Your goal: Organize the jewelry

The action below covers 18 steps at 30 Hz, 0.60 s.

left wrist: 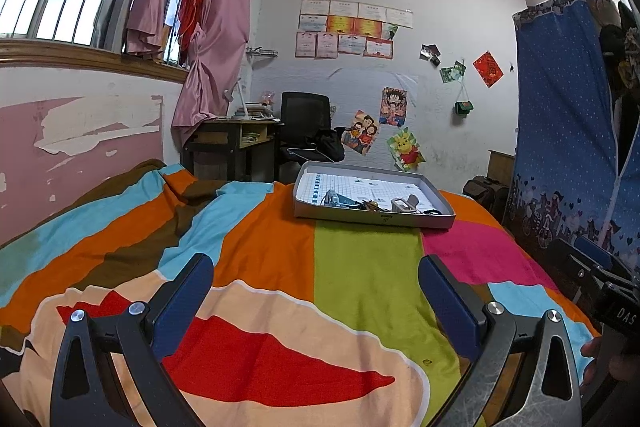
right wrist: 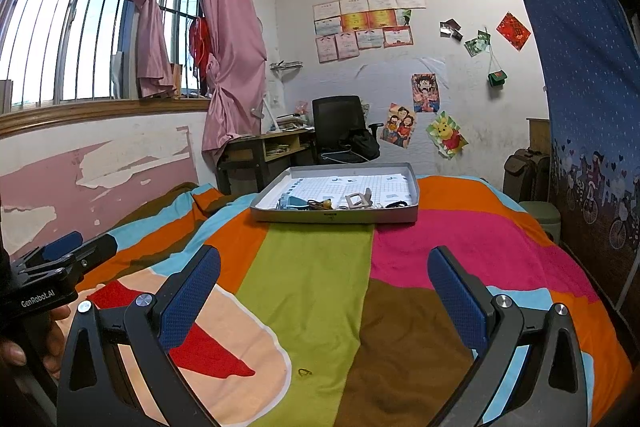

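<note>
A shallow grey tray [left wrist: 376, 221] [right wrist: 332, 217] lies on the far part of the bed, lined with gridded paper. In it lie several small pieces: a blue item [right wrist: 294, 202], a gold piece [right wrist: 320, 203], a pale rectangular frame [right wrist: 356, 201] and a dark band [right wrist: 398, 203]. A small ring [right wrist: 305, 371] [left wrist: 427, 361] rests on the green stripe near me. My left gripper [left wrist: 316, 267] is open above the bedspread, nothing between its blue pads. My right gripper [right wrist: 324, 265] is open too, well short of the tray.
The bed carries a striped multicolour bedspread [left wrist: 260, 247]. Beyond it stand a wooden desk [left wrist: 236, 139] and a black office chair [left wrist: 306, 123]. A blue patterned curtain [right wrist: 592, 107] hangs at the right, a barred window with pink curtains at the left. A hand [right wrist: 24, 343] holds the other gripper.
</note>
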Each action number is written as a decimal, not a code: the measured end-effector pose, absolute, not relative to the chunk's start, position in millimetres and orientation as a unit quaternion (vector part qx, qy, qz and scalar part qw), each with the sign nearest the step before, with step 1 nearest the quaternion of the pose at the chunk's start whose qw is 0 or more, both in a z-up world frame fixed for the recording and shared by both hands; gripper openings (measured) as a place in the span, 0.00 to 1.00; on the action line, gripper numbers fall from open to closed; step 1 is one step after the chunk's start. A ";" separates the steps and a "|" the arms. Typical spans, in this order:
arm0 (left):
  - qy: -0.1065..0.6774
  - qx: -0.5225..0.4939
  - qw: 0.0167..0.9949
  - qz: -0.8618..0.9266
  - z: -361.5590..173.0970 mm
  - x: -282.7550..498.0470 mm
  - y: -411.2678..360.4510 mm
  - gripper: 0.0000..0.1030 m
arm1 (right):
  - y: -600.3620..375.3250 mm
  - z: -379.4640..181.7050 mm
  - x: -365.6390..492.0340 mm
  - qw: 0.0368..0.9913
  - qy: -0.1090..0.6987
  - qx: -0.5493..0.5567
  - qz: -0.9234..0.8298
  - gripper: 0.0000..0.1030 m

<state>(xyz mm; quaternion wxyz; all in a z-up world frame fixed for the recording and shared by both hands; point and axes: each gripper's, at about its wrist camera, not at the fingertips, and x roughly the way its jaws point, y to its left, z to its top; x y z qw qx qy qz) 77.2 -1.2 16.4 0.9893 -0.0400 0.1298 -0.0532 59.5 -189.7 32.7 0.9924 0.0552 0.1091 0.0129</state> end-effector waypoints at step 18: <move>0.136 -0.042 0.989 -0.048 15.5 78.2 6.9 1.00 | -189.0 32.9 58.8 0.992 0.110 0.056 0.012 0.99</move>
